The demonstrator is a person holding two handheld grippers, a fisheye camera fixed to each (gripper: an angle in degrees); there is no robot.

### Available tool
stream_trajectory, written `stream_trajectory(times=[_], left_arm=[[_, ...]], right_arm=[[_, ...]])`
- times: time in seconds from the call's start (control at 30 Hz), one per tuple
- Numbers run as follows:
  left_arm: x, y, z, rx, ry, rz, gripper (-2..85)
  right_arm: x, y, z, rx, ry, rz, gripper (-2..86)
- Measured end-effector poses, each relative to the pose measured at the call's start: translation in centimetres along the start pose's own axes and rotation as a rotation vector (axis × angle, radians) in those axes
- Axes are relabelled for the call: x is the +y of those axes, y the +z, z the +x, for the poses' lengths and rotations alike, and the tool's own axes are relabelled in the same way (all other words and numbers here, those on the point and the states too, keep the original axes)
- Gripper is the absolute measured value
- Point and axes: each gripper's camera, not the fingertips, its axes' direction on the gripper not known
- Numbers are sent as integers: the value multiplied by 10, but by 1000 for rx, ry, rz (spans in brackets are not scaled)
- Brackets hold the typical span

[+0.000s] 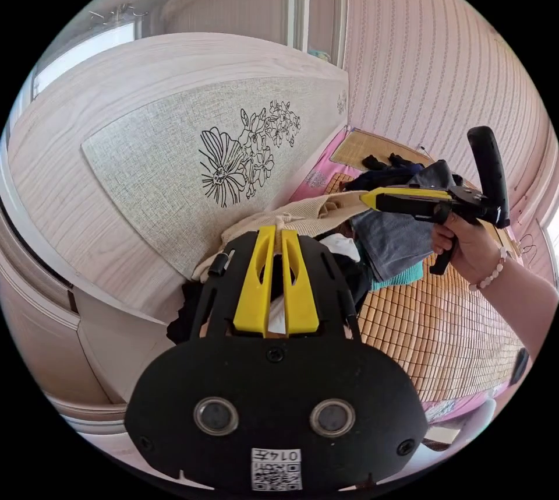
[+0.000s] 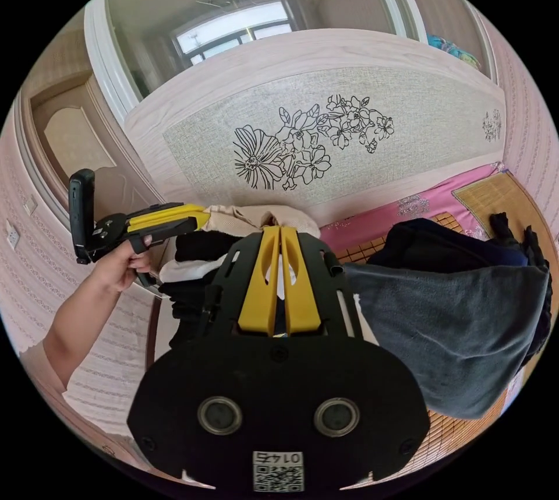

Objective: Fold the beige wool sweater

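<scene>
A bedroom with pink striped wallpaper [image 1: 442, 57] holds a bed whose pale wooden headboard [image 2: 326, 115] carries a black flower drawing. In the left gripper view, the left hand-held gripper [image 1: 278, 232] has its yellow jaws pressed together on the edge of the beige sweater [image 1: 303, 214], which is lifted above the bed near the headboard. The right hand-held gripper [image 1: 368, 199], held in a hand [image 1: 466, 240], pinches the same edge just beside it; in the right gripper view, its jaws [image 2: 278, 230] are clenched on the sweater [image 2: 256, 217], with the left one [image 2: 204, 217] at the cloth's other end. Below lie a grey garment [image 2: 466, 325], dark clothes [image 2: 442, 243] and a woven bamboo mat [image 1: 442, 325] over a pink sheet [image 2: 378, 223].
</scene>
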Motion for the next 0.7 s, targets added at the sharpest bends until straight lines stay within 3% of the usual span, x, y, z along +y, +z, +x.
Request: stream_trajectory(times=[0.27, 0.43, 0.57, 0.63, 0.7], left_arm=[[-10, -100, -4, 28, -114, 336, -10], [-22, -186, 19, 145, -60, 619, -10], [0, -258, 96, 364, 205, 770, -10], [29, -258, 139, 563, 302, 738, -10], [89, -224, 210, 901, 370, 580, -10]], right_arm=[[-11, -97, -28, -105, -68, 145, -10], [-7, -217, -38, -202, -68, 398, -10], [58, -317, -46, -273, -143, 502, -10], [147, -380, -53, -169, -199, 496, -9], [231, -415, -54, -39, -169, 455, -9]])
